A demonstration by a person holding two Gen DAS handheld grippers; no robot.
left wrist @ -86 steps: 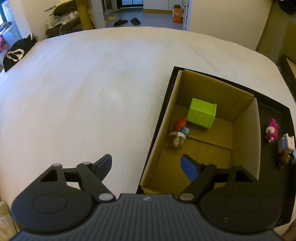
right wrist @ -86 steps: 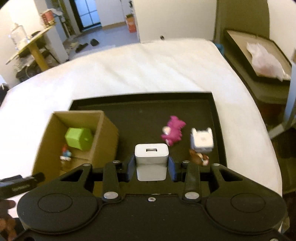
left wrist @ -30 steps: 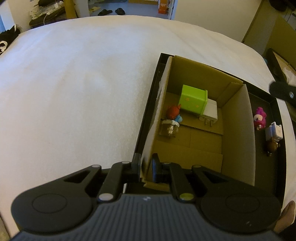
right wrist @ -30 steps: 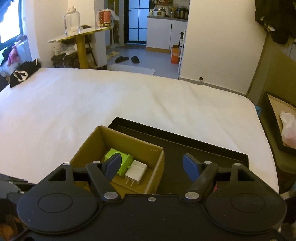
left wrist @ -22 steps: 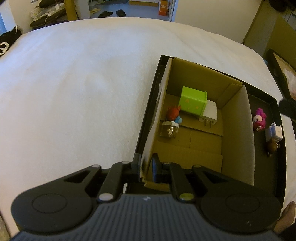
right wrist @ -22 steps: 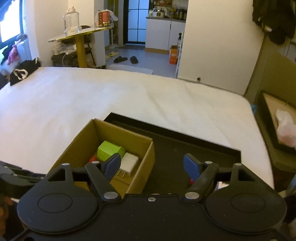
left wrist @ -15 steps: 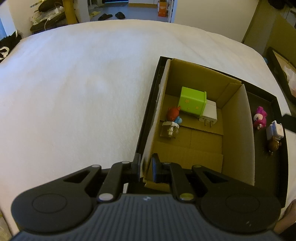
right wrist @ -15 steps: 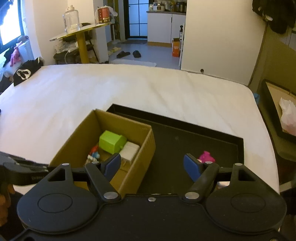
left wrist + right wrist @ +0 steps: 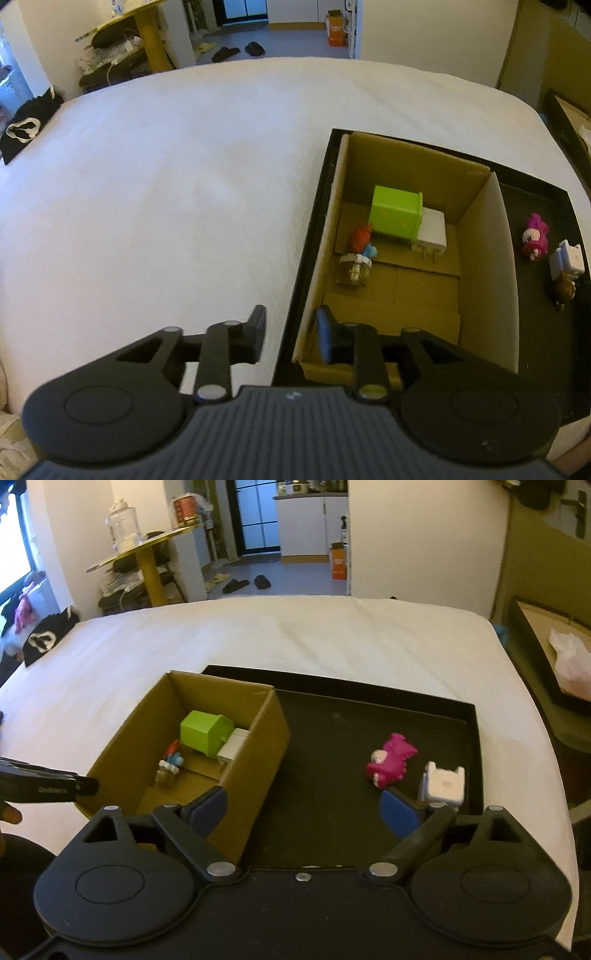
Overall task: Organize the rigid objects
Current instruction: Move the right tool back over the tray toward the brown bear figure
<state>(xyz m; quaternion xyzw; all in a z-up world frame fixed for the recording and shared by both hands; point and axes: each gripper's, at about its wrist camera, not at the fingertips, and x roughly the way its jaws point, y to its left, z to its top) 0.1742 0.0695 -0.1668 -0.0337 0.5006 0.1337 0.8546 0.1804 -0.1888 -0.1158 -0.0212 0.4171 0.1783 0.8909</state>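
Note:
A cardboard box (image 9: 491,280) (image 9: 258,753) stands in the left part of a black tray (image 9: 539,332) (image 9: 369,716). In the box lie a green cube (image 9: 396,216) (image 9: 205,734), a white charger (image 9: 430,234) (image 9: 233,746), a red and blue figure (image 9: 362,240) (image 9: 173,755) and a small jar (image 9: 354,268). On the tray lie a pink toy (image 9: 533,236) (image 9: 391,758), a white block (image 9: 567,258) (image 9: 443,782) and a brown toy (image 9: 563,290). My left gripper (image 9: 290,334) is open, its fingers astride the box's near left wall. My right gripper (image 9: 304,806) is open and empty above the tray.
The tray lies on a white bed (image 9: 166,184) (image 9: 295,635). A black garment (image 9: 26,125) (image 9: 48,637) lies at the bed's far left edge. A yellow table (image 9: 147,554) stands beyond the bed. Another black tray (image 9: 546,657) with a white bag is at the right.
My left gripper has opened and let go of the box wall. My right gripper has tilted down and nearer to the tray; the pink toy and white block are now in its view.

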